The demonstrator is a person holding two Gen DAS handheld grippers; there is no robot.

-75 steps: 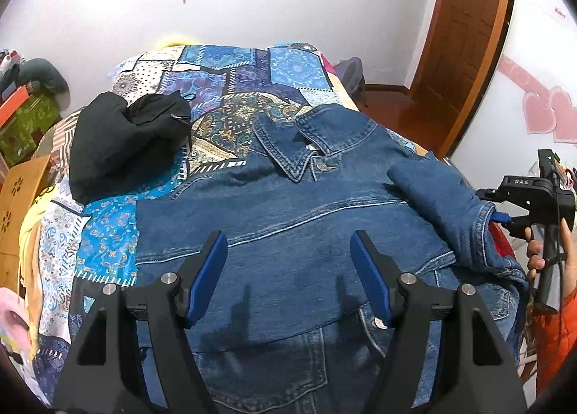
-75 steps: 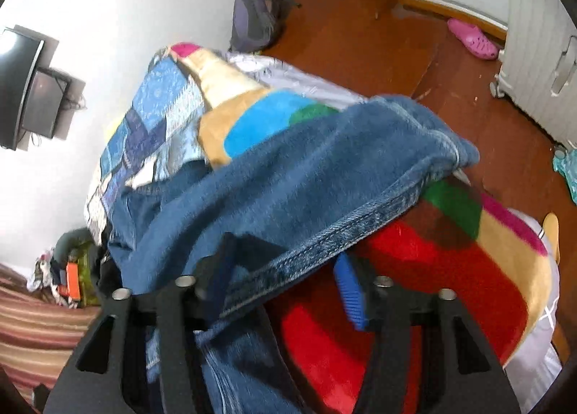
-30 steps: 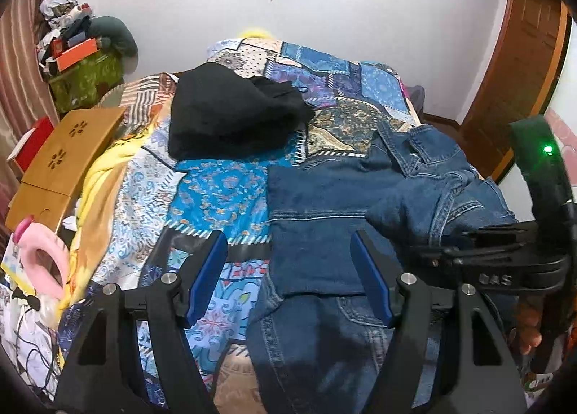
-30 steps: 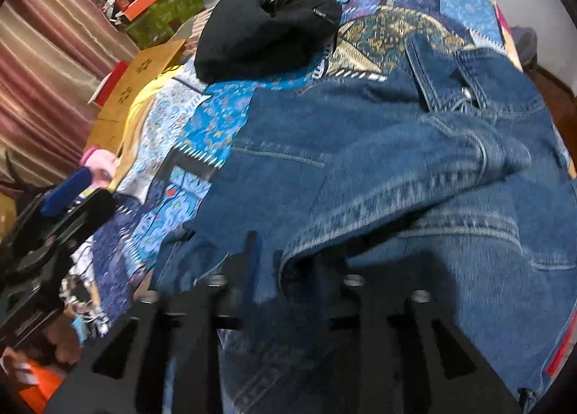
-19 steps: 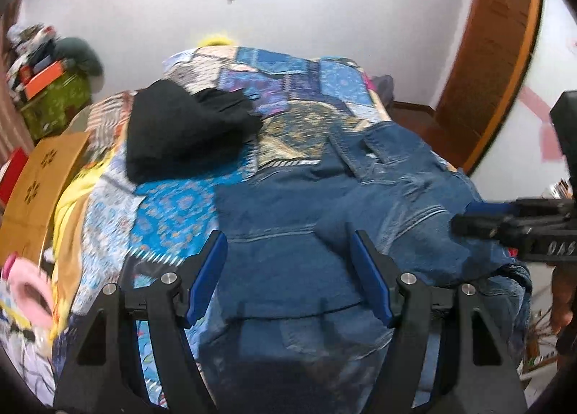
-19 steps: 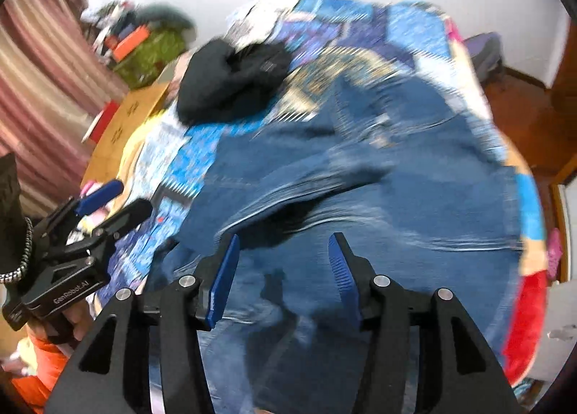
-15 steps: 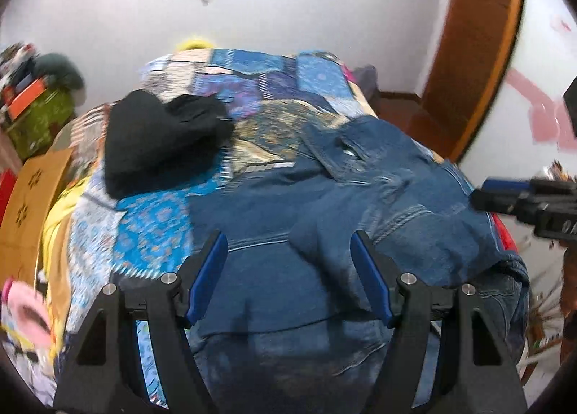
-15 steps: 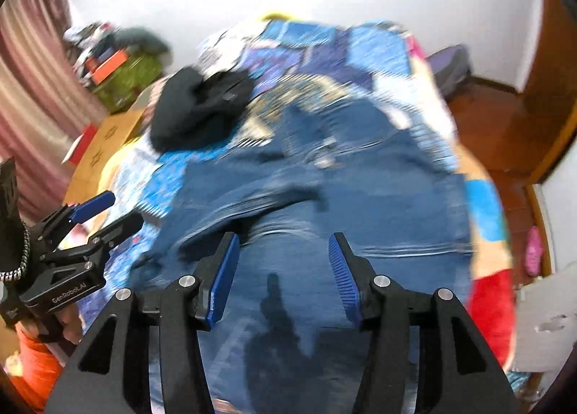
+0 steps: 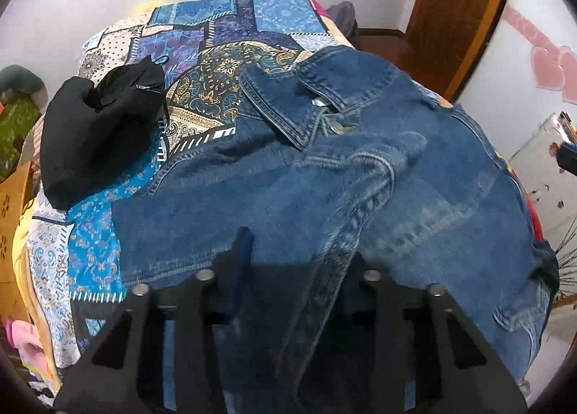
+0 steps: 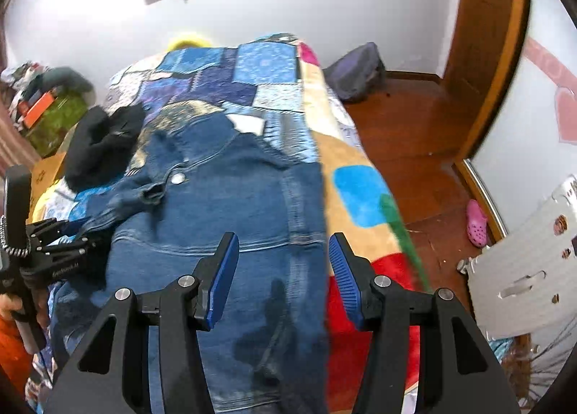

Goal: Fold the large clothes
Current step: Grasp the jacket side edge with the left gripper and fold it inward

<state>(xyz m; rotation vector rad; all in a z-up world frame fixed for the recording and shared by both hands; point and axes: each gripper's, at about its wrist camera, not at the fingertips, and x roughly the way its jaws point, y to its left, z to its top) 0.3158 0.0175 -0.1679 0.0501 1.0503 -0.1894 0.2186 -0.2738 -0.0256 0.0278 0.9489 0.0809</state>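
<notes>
Now the denim jacket (image 9: 223, 197) lies spread on the bed (image 9: 230, 21), collar toward the far wall, one sleeve (image 9: 364, 176) folded across its front. The left gripper (image 9: 299, 262) is closing, its jaws narrow, with a fold of the jacket's denim between them. The right gripper (image 10: 283, 277) hovers above the jacket's right side with its jaws apart and nothing between them. A black garment (image 9: 97, 125) sits just beside the jacket's left shoulder.

A bed with a blue patchwork quilt (image 9: 223, 35) carries a spread denim jacket (image 9: 432, 168) and a crumpled black garment (image 9: 97, 125).
</notes>
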